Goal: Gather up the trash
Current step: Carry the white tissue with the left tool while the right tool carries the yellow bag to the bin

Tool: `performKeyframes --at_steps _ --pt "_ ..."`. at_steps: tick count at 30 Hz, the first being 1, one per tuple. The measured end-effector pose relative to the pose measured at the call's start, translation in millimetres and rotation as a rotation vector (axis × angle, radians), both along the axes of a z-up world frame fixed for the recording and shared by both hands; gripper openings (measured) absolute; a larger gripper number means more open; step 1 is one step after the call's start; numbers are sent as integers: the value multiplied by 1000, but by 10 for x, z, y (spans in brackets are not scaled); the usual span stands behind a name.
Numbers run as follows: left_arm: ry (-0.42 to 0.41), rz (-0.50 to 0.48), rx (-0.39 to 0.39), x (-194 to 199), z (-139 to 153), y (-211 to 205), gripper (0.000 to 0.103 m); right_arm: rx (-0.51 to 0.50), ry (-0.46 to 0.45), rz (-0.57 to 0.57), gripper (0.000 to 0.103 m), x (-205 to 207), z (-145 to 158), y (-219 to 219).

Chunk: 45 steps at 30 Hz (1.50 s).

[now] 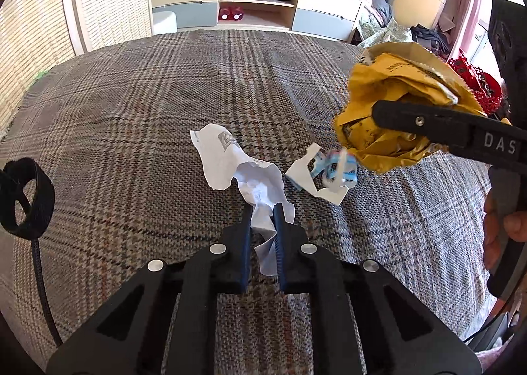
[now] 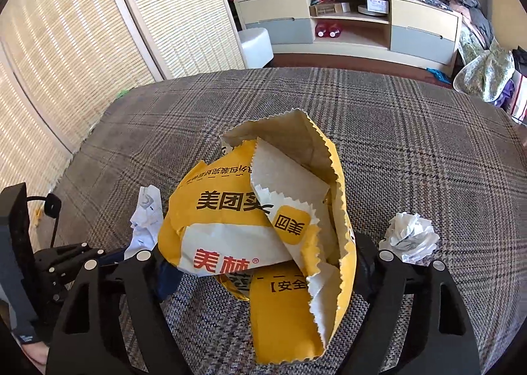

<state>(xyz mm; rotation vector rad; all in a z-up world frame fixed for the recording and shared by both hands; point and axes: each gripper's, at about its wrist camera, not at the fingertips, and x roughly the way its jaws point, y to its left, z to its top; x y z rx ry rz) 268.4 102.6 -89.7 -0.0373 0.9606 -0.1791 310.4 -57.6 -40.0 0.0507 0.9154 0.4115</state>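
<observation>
My left gripper (image 1: 263, 210) is shut on a crumpled white paper receipt (image 1: 243, 170) that trails over the plaid cloth. A torn white and blue wrapper (image 1: 324, 174) lies just to its right. My right gripper (image 2: 257, 263) is shut on a crumpled yellow paper delivery bag (image 2: 263, 220) and holds it above the cloth; the bag hides its fingertips. In the left wrist view the bag (image 1: 388, 111) hangs at the right, over the wrapper. A white crumpled paper ball (image 2: 410, 236) lies to the right of the bag. The receipt (image 2: 145, 220) shows left of it.
The plaid cloth (image 1: 164, 104) covers a wide flat surface. Beyond its far edge stand a low TV cabinet (image 1: 257, 2), a white stool (image 1: 164, 20) and woven sliding doors (image 2: 82, 29). Clothes are piled at the right (image 1: 375, 6). A red toy (image 1: 477, 78) sits at the right edge.
</observation>
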Motion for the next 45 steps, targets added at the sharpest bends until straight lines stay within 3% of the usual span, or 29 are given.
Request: performKeyframes --at_steps 6,11,17,22,33,38,45 --pt "-53 5 3 -300 347 -31 11 8 -46 -19 81 -261 367 -155" --pt "-106 -12 -7 -728 682 -130 11 15 -89 -33 81 -735 700 -371" --pt "-111 -46 -35 -1215 843 -338 11 17 -104 -43 81 -1368 924 -619" --pt "-114 -76 -53 -1674 885 -519 11 17 -100 -48 81 -1879 928 -806" --pt "-99 -142 -88 -2480 686 -899 11 73 -60 -81 81 -2687 522 -1211" --pt "-76 -172 -93 -2708 508 -1073 11 109 -3 -98 81 -2957 144 -1333" --pt "30 -212 -108 -2874 24 -1263 11 89 89 -123 81 -3049 -446 -1353"
